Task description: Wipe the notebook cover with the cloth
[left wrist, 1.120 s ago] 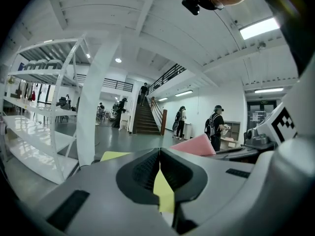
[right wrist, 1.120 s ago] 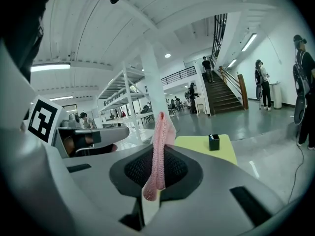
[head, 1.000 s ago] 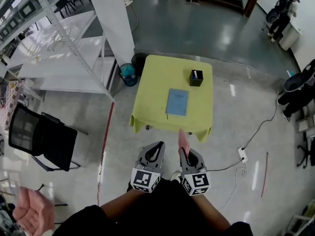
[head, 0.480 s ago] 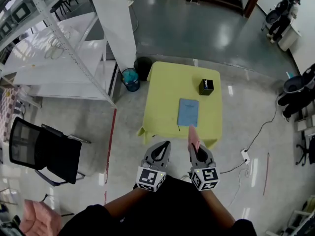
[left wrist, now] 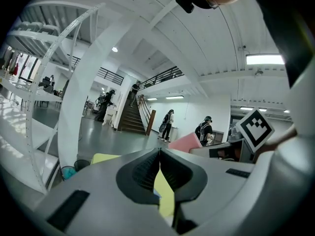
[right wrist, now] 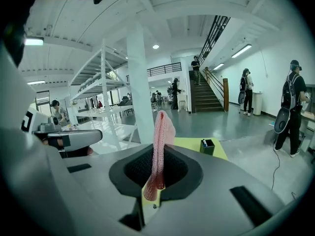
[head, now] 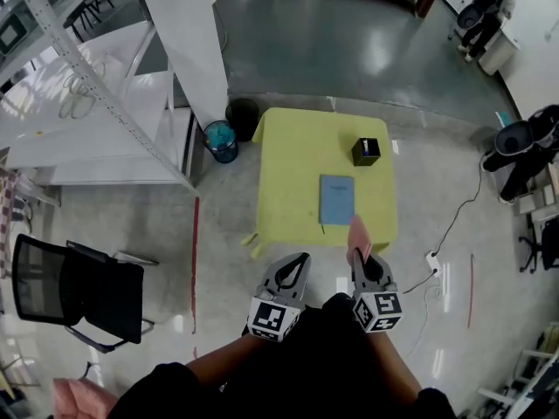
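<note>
A blue notebook (head: 336, 199) lies flat near the middle of a yellow-green table (head: 288, 182). A pink cloth (head: 358, 234) sticks up from my right gripper (head: 361, 257), which is shut on it; the right gripper view shows the cloth (right wrist: 161, 132) pinched between the jaws. My left gripper (head: 300, 262) is shut with nothing in it, its jaws pressed together in the left gripper view (left wrist: 159, 157). Both grippers hang over the floor just short of the table's near edge, away from the notebook.
A small black box (head: 366, 151) stands at the table's far right. White metal shelving (head: 96, 103) and a pillar (head: 188, 42) stand at left, with a blue bin (head: 221, 140) beside the table. A black chair (head: 74, 291) sits at lower left. A cable and power strip (head: 432, 258) lie right.
The table has come nearer and shifted slightly in view as the person stepped towards it. Both grippers keep their hold and have moved a little rightward in the head view.
</note>
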`<action>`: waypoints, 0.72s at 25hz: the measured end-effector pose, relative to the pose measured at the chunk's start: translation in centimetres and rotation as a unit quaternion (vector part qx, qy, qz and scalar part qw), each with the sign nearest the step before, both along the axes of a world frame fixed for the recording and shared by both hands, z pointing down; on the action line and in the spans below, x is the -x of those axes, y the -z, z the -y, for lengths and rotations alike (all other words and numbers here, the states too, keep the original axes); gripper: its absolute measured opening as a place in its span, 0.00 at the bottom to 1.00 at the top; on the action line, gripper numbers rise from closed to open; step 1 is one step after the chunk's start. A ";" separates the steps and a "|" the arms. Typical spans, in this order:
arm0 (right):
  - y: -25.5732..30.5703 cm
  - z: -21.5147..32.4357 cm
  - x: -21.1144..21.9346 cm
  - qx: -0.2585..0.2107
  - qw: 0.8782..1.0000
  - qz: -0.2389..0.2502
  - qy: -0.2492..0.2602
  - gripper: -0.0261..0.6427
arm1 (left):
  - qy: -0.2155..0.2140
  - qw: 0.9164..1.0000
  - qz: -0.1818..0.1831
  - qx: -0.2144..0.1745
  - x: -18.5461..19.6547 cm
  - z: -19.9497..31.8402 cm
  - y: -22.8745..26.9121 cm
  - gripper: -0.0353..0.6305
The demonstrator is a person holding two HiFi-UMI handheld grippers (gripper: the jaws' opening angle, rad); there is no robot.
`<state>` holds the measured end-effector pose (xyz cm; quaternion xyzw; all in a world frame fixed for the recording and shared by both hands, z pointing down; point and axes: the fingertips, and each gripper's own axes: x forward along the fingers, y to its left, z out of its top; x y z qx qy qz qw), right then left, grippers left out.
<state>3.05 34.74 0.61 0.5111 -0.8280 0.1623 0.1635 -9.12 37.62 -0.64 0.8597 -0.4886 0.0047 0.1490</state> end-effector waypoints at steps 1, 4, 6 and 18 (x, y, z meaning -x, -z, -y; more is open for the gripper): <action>0.0 0.3 0.2 0.000 1.000 -0.001 -0.003 0.10 | 0.001 1.000 0.000 0.000 0.6 0.3 0.0 0.08; -0.1 1.1 1.1 0.007 1.000 -0.002 0.000 0.10 | -0.002 1.000 0.001 -0.005 1.9 1.1 0.2 0.08; -0.5 1.4 1.7 0.016 1.000 -0.002 0.008 0.10 | -0.001 1.000 -0.002 -0.012 2.3 1.5 0.4 0.08; -2.8 8.7 1.4 0.030 0.998 0.026 0.053 0.10 | 0.045 0.999 0.031 0.007 1.3 8.7 -1.1 0.08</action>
